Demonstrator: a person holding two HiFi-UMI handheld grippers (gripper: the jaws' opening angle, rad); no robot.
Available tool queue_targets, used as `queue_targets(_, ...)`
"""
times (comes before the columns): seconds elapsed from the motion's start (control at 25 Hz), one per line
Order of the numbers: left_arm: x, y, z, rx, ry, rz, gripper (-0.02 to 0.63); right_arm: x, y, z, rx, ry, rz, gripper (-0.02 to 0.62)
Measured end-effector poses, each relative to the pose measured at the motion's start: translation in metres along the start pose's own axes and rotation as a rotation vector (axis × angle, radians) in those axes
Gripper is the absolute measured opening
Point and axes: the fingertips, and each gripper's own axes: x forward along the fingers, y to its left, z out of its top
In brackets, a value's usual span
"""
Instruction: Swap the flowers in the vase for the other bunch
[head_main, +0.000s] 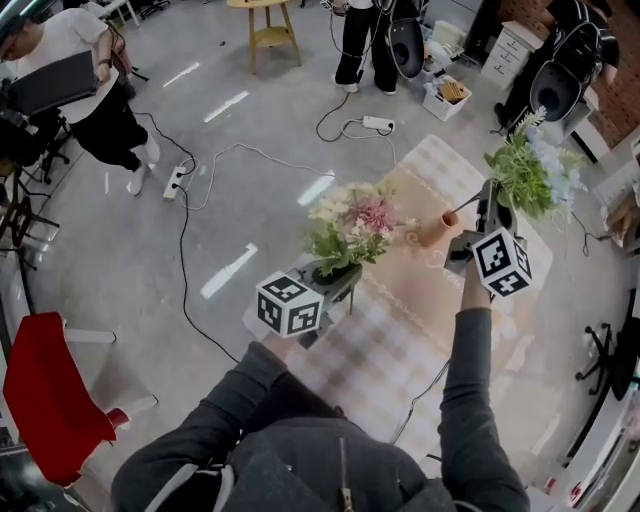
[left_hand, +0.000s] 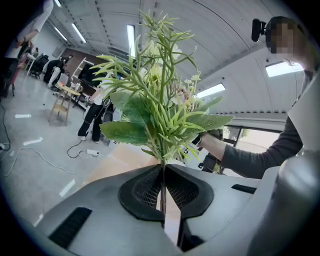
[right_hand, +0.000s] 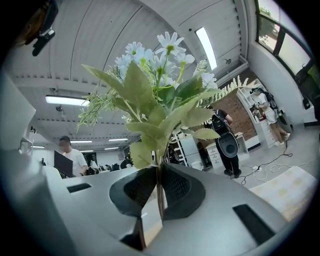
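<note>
Left tongs (left_hand: 163, 192) pinch the pink bunch (left_hand: 160, 100) by its stem, blooms upright above them, left of the vase (head_main: 437, 230). Right tongs (right_hand: 159, 192) pinch the white bunch (right_hand: 160, 85) likewise, stem upright, right of the vase.

Pink-and-cream bunch (head_main: 352, 225) with green leaves, its thin stem pinched between the closed jaws of the left gripper (left_hand: 164, 200); white daisy bunch (head_main: 530, 170) likewise clamped in the right gripper (right_hand: 159, 195); small terracotta vase (head_main: 437, 230) between them, neither bunch in it.
</note>
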Motion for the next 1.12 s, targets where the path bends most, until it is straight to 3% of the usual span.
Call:
queue_targets(0.84,0.001,0.007,-0.011,-0.044,0.016,0.042,0.026,-0.009,-0.008,-0.098,-0.06,0.118,0.041,0.031)
queue_targets(1.12,0.001,0.006,-0.012,-0.055,0.021,0.051,0.026,-0.011,-0.008,-0.111,-0.109,0.147,0.042,0.031)
